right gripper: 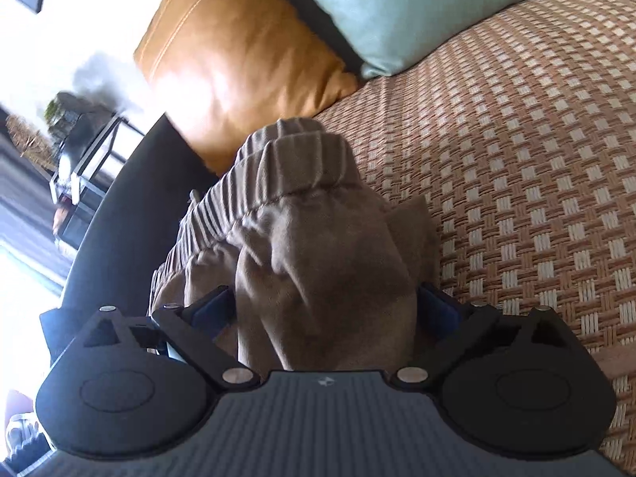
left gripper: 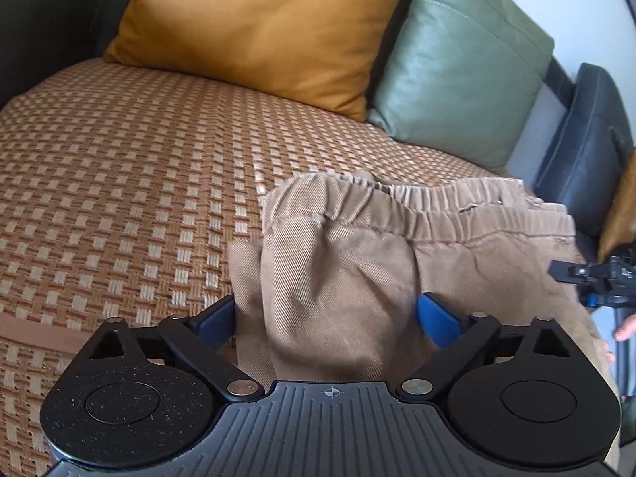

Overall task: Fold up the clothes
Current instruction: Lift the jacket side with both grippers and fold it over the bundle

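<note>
Tan trousers (left gripper: 357,262) with an elastic waistband (left gripper: 417,206) hang bunched above a woven sofa mat (left gripper: 119,183). My left gripper (left gripper: 326,318) is shut on a bunch of the tan fabric; its blue fingers (left gripper: 437,320) press the cloth from both sides. The right gripper shows at the right edge of the left wrist view (left gripper: 592,278). In the right wrist view my right gripper (right gripper: 326,310) is shut on the trousers (right gripper: 318,262) just below the ribbed waistband (right gripper: 294,167). The cloth hides both sets of fingertips.
An orange cushion (left gripper: 254,28) and a green cushion (left gripper: 465,75) lean at the back of the sofa. A black sofa arm (right gripper: 119,198) runs left of the trousers. A side table (right gripper: 83,159) stands beyond it. The mat (right gripper: 536,159) spreads right.
</note>
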A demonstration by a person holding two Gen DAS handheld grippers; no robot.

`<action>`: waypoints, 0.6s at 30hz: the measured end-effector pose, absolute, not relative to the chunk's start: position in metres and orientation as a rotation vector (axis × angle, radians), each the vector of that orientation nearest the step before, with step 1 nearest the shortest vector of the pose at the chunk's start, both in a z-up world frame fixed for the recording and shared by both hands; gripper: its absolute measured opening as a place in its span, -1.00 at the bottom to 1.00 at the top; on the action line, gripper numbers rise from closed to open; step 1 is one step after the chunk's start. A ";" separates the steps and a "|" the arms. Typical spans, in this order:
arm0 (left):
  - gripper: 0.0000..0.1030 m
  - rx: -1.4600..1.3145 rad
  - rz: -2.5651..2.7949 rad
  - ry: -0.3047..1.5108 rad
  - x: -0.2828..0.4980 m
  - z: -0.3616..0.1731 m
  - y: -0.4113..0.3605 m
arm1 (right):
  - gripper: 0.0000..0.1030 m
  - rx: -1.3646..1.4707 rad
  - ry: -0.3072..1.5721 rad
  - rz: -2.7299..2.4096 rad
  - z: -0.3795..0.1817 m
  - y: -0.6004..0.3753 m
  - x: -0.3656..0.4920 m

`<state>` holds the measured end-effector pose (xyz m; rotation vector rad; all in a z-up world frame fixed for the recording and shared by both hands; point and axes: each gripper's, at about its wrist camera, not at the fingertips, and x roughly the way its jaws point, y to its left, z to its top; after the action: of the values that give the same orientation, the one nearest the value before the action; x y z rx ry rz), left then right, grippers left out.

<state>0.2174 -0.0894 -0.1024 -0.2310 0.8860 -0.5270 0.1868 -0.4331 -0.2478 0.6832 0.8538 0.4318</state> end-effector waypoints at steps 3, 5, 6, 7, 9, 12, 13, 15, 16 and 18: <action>0.81 -0.236 -0.505 0.876 0.220 -0.103 -0.095 | 0.90 0.675 0.848 0.421 -0.248 -0.430 0.187; 0.49 -0.258 -0.487 0.872 0.222 -0.101 -0.098 | 0.82 0.639 0.856 0.399 -0.245 -0.422 0.187; 0.27 -0.278 -0.486 0.875 0.222 -0.099 -0.097 | 0.50 0.645 0.864 0.408 -0.243 -0.419 0.186; 0.14 -0.302 -0.495 0.874 0.222 -0.096 -0.095 | 0.36 0.670 0.866 0.408 -0.242 -0.418 0.184; -0.11 -0.343 -0.512 0.865 0.223 -0.091 -0.092 | 0.10 0.688 0.849 0.407 -0.236 -0.420 0.179; -0.12 -0.358 -0.500 0.866 0.234 -0.091 -0.096 | -0.17 0.750 0.810 0.401 -0.235 -0.430 0.179; -0.09 -0.343 -0.485 0.881 0.239 -0.094 -0.101 | -0.16 0.756 0.810 0.380 -0.237 -0.431 0.182; 0.10 -0.288 -0.466 0.899 0.244 -0.095 -0.110 | -0.08 0.768 0.811 0.339 -0.240 -0.433 0.187; 0.18 -0.267 -0.463 0.900 0.244 -0.092 -0.111 | 0.10 0.773 0.811 0.320 -0.242 -0.434 0.189; 0.57 -0.265 -0.461 0.886 0.235 -0.081 -0.099 | 0.36 0.773 0.815 0.298 -0.236 -0.436 0.187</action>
<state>0.2350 -0.0991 -0.0806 -0.2650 0.8862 -0.4607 0.1872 -0.4363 -0.2363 0.7727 0.8153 0.2982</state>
